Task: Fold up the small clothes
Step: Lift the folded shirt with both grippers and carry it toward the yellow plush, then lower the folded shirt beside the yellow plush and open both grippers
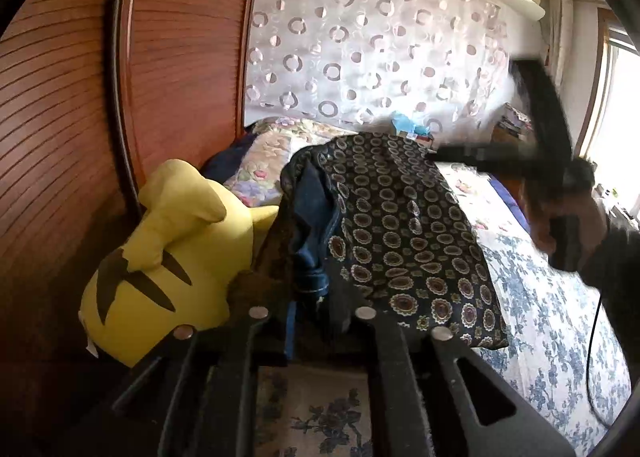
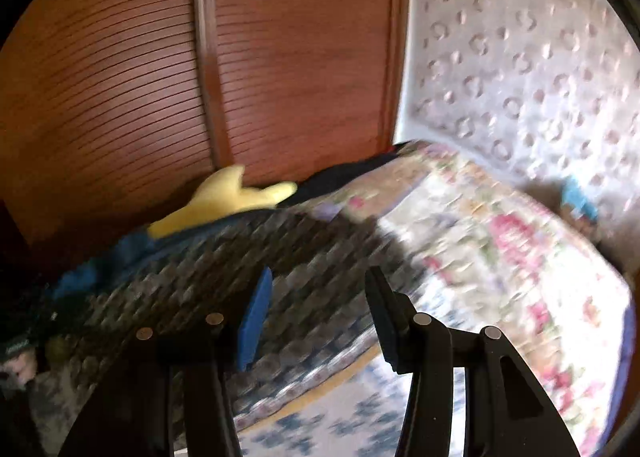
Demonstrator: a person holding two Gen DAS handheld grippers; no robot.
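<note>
The most likely fault from this position was a partial pick-up. The patterned garment point(image 1: 404, 233) lay in several layers with a blue denim piece point(image 1: 312, 233) bunched along its left edge, so fingers closing on the near hem could have taken only the top layer, or dragged the denim with it, and spoiled the fold. A second risk was displacement: a pull toward the near side could have slid the whole stack across the floral bedspread point(image 1: 560, 321) instead of turning one layer over. A third was contact with the yellow plush toy point(image 1: 168, 257), which lay just beside the stack on the left, against the wooden wardrobe point(image 1: 80, 97).

The left gripper point(image 1: 316, 321) sat at the near edge of the stack. Its fingers stood almost closed, with dark cloth and a blue strip at the narrow gap; whether the pads pressed on that cloth could not be determined. The right gripper point(image 2: 320, 305) hovered over the right part of the garment with its fingers apart and nothing between them. The right wrist view was blurred.

The garment was dark, printed with rows of ringed medallions in tan and maroon. It rested on the bed as a raised, roughly rectangular mound running from near to far, its top face smooth and its left side rumpled.
</note>
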